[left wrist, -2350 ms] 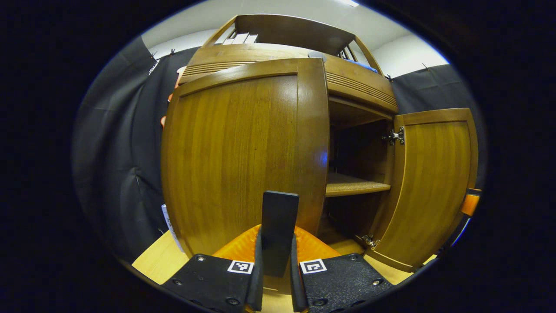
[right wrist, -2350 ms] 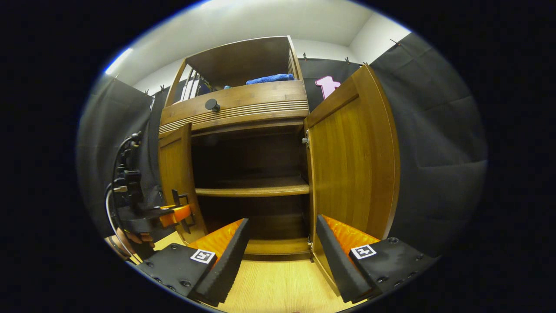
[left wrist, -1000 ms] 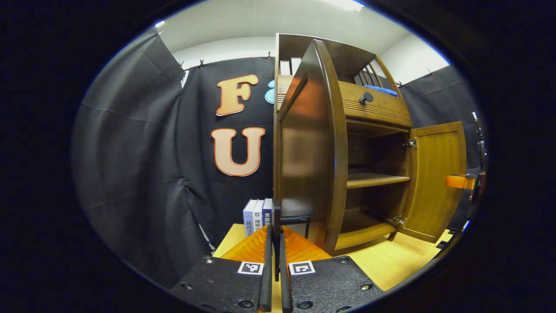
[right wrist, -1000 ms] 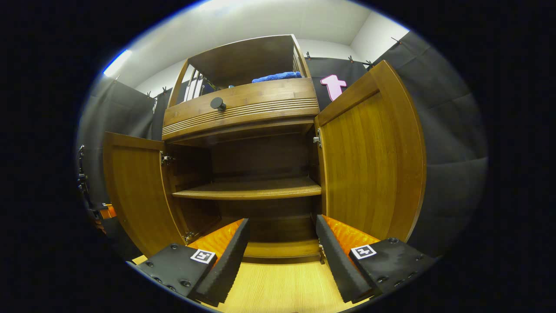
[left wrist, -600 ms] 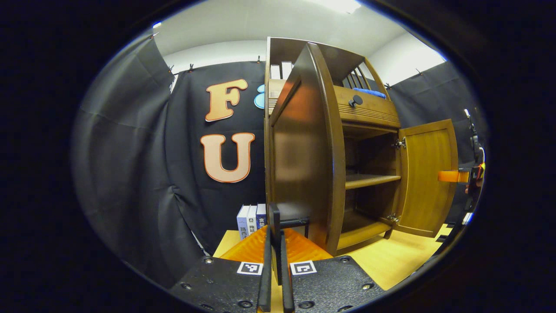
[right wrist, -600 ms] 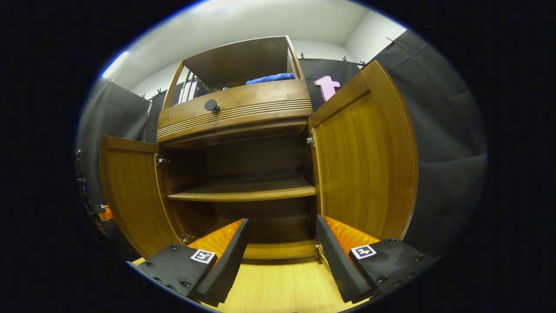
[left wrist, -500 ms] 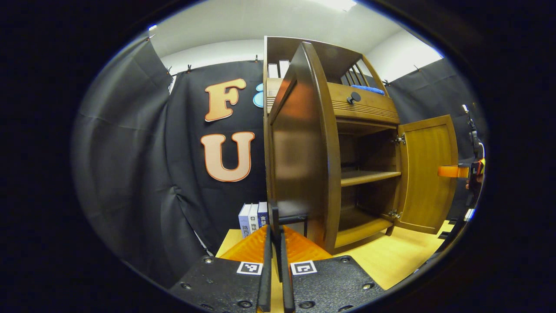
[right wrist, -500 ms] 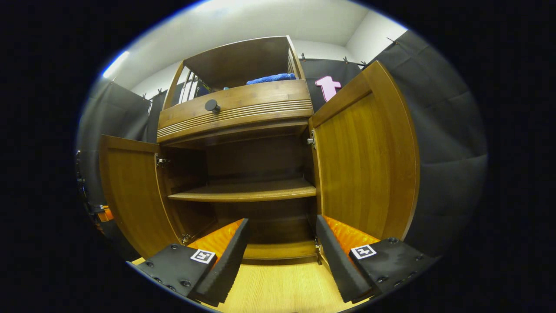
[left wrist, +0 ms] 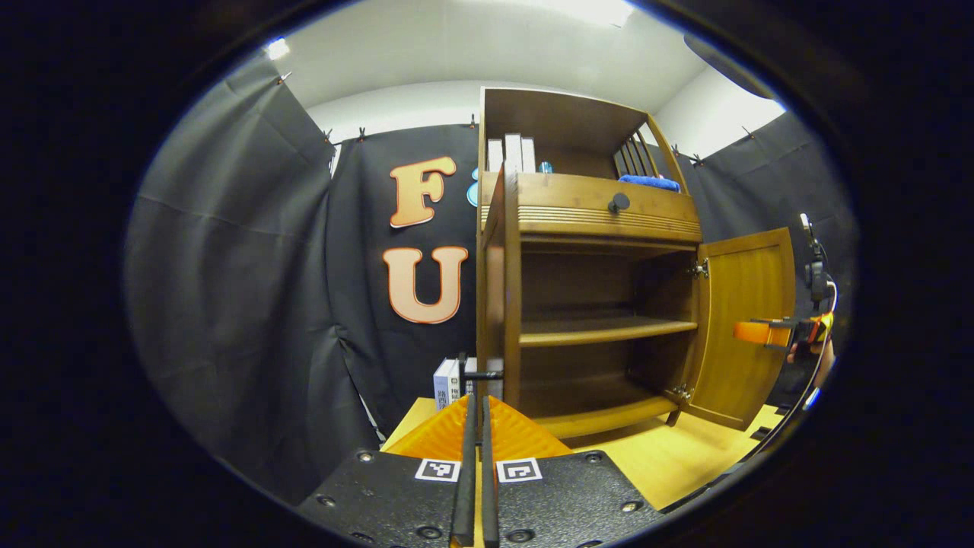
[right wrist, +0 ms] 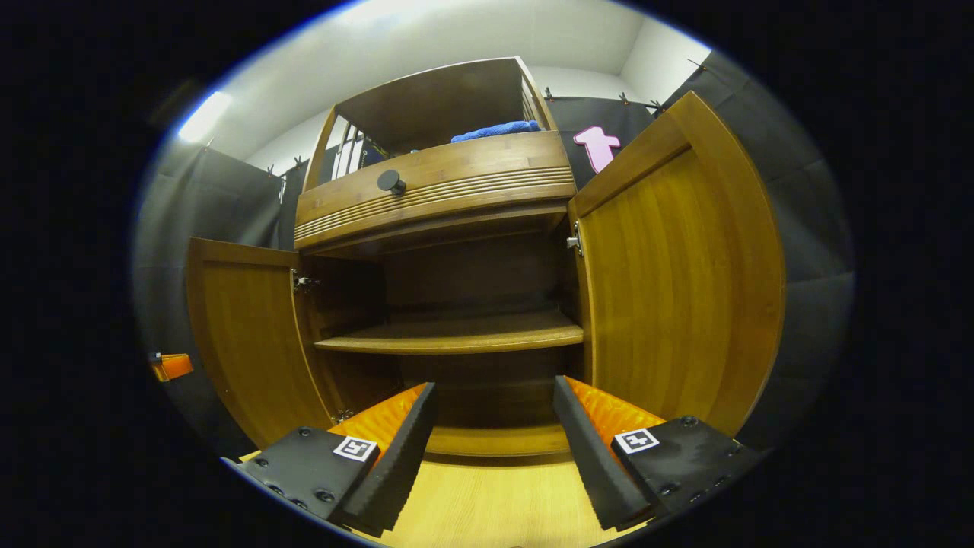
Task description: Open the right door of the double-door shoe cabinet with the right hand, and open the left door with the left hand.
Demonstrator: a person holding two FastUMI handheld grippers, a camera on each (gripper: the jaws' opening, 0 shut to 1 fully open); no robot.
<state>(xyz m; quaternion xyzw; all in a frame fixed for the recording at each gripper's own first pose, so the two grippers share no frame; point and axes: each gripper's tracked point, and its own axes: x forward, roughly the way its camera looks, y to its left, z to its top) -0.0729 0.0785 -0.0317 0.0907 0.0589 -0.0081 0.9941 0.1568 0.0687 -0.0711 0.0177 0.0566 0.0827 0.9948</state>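
where books (left wrist: 450, 377) stand, left door (left wrist: 496, 304) opens beside

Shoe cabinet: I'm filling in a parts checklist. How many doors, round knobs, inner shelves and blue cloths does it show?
Doors: 2 (left door, right door), both open
Round knob: 1
Inner shelf: 1
Blue cloth: 1, on top
Total: 5
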